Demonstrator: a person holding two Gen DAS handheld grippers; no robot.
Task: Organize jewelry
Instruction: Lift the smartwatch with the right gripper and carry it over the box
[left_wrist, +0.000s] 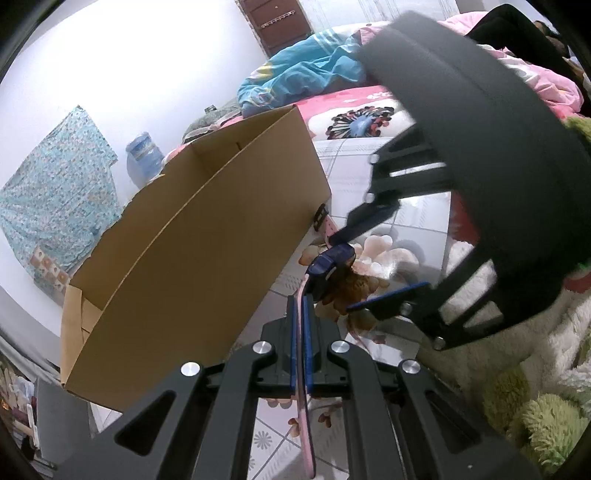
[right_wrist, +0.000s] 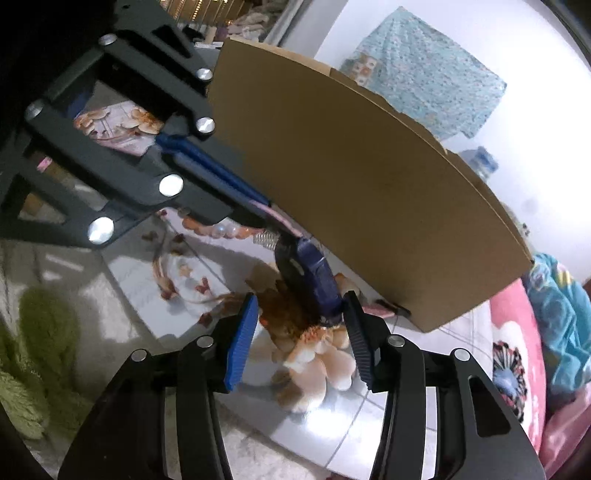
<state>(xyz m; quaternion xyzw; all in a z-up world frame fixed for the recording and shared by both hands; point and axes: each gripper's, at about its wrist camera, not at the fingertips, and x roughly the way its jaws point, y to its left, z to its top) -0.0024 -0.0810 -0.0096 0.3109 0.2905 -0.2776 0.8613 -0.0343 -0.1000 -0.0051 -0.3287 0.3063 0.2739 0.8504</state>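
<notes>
Fig. Wrist watch held beside a cardboard box, both wrist views.

L gripper (left_wrist: 302, 321): jaws closed flat on the pink strap (left_wrist: 305, 398) of a watch (left_wrist: 328, 264); blue pads sandwich the strap w/ no gap visible. The strap runs on toward the camera below the jaws and away past them to the dark-blue watch case, which sits just beyond the fingertips, in the air over the tiled floor (left_wrist: 417, 218). The far strap end w/ a dark buckle (left_wrist: 320, 218) shows by the box's near right corner.

R gripper (right_wrist: 299, 334): jaws part-way open, nothing clamped. The watch case (right_wrist: 317, 277) lies at the tip of the right-hand finger (right_wrist: 360, 343); contact vs. just beside cannot be told. The left-hand blue pad (right_wrist: 242, 343) stands clear of the case. In the L view the same gripper (left_wrist: 380, 266) comes in from the right, tips either side of the case.

Cardboard box (left_wrist: 192, 236): open top, standing on the floor to the left of the watch in the L view; its side wall is just behind the watch in the R view. Interior seen only in part; contents cannot be told.

Surroundings: floral-print floor tiles, green shaggy rug (left_wrist: 535, 417) near right, bed w/ pink and blue bedding (left_wrist: 314, 74) far right, water jug (left_wrist: 144, 151) by the far wall.
</notes>
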